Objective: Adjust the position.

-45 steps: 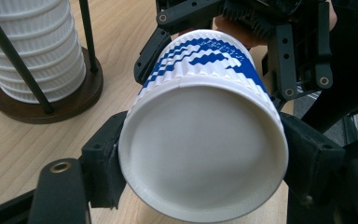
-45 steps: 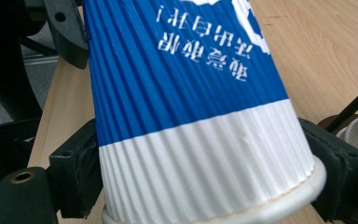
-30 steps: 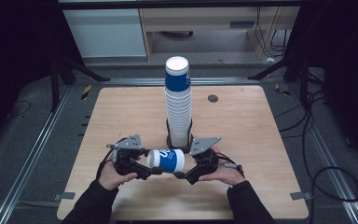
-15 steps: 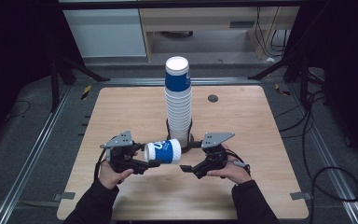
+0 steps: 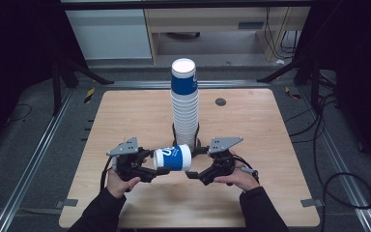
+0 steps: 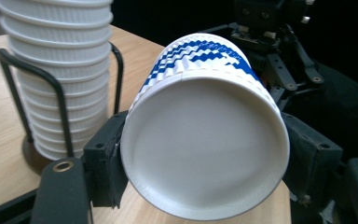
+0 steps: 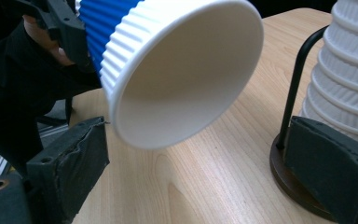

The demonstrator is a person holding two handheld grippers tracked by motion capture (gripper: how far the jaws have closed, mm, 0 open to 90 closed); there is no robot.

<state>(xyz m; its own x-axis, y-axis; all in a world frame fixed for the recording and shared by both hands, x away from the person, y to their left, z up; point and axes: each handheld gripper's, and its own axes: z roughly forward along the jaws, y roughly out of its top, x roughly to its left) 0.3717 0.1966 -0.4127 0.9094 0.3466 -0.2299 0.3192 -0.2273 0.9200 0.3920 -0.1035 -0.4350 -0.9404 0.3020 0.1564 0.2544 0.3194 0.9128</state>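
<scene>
High view: a paper cup lies on its side in the lower middle of the frame, above the wooden counter, between the two tools. The left tool grips it at the closed base end. The right tool sits just off the open rim, spread wide, with nothing between its jaws; they have just been opening. Behind the cup, in the centre of the frame, a tall stack of cups stands in a black wire holder. The counter sits on a dark floor with metal rails; a pale cabinet stands at the upper edge, and cables trail at the upper right.

Left gripper view: the cup's white bottom faces the camera in the middle of the frame, both pads pressed against its ribbed wall. The stack and holder stand in the upper left.

Right gripper view: the cup's open mouth hangs in the upper centre, clear of both pads. The holder's round base is at the lower right.

The cup is likely very light, thin-walled and easy to crush; its ribbed sleeve should give fair grip. Holding it near the stiffer base or rolled rim seems safer than the mid-wall.
</scene>
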